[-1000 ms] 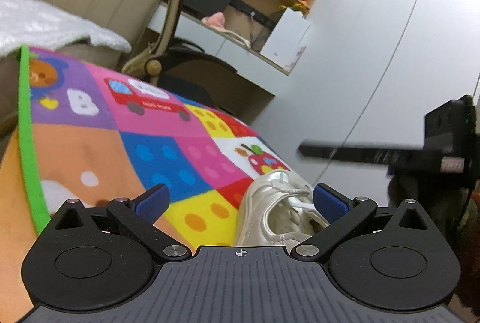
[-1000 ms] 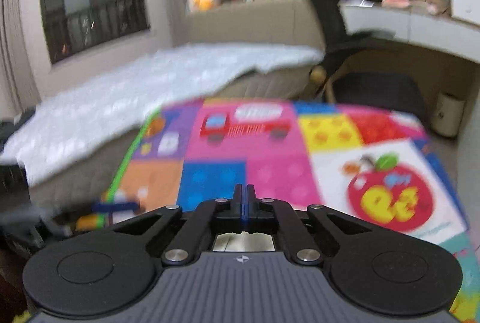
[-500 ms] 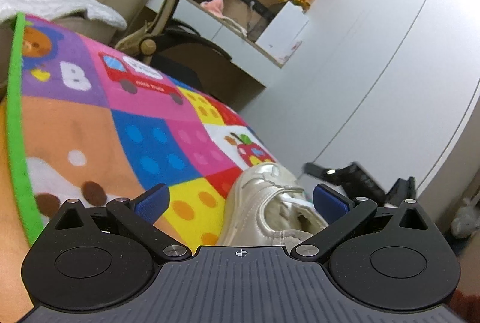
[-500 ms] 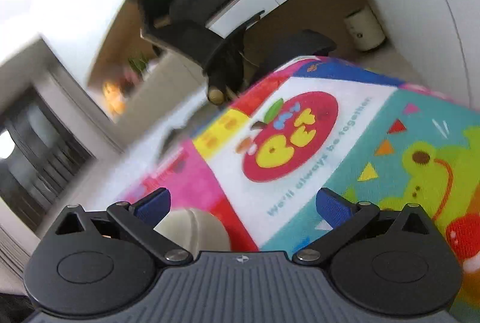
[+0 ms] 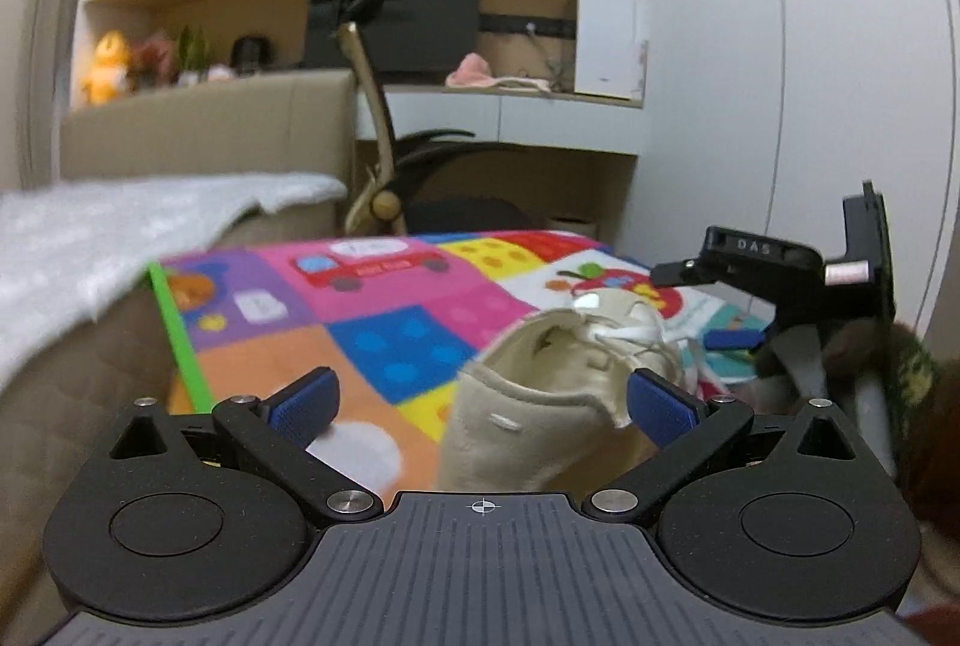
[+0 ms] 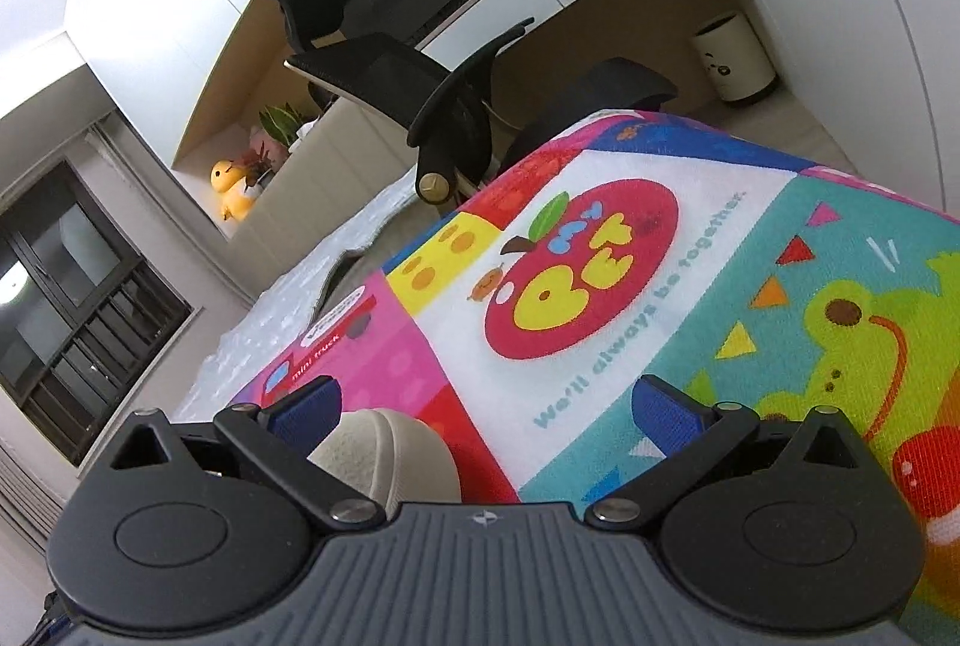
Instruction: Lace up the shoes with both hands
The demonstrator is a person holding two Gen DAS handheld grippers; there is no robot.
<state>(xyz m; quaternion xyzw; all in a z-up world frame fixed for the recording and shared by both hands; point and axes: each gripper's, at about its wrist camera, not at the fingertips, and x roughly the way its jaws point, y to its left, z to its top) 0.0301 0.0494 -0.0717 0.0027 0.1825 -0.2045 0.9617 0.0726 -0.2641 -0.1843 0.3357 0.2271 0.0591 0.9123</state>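
While the left claw [image 5: 480,400] stood wide, its blue pads [image 5: 303,397] well apart and holding nothing, the beige shoe [image 5: 558,376] lay on the colourful play mat [image 5: 384,298] just ahead of it, at about one o'clock in the left wrist view. The shoe's heel opening faced the camera and sat near the right-hand pad; whether the two touched could not be told. White laces [image 5: 624,331] crossed loosely over the tongue toward the toe. At three o'clock in that view the right claw [image 5: 729,340] hung just past the shoe, its black body above and one blue pad showing low beside the laces, apart from them as far as the blur allowed.

In the right wrist view the right claw [image 6: 483,406] was likewise wide and held nothing. The shoe's rounded end [image 6: 384,457] showed at seven o'clock, close against the left-hand pad [image 6: 306,406], partly hidden by the claw's body. The mat [image 6: 600,286] spread ahead with a red apple print [image 6: 579,268] at twelve o'clock and a green frog [image 6: 864,322] at three o'clock. A black office chair [image 6: 420,88] stood beyond the mat at eleven o'clock.
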